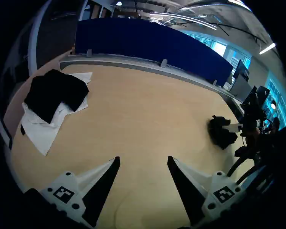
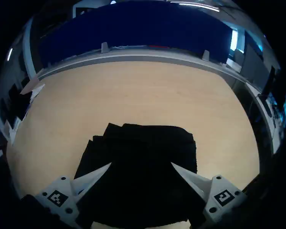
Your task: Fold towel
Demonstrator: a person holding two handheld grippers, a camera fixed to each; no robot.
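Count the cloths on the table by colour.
Black cloths: 2, the folded black towel and the black cloth atop the pile
White cloths: 1, the white cloth under that black cloth, as far as the folds let me tell
Total: 3

The towel (image 2: 143, 168) lies on the table (image 2: 143, 99) at the right gripper view's lower centre, a cloth pile (image 1: 53, 99) upper left in the left gripper view, a partition (image 2: 135, 26) behind the table.
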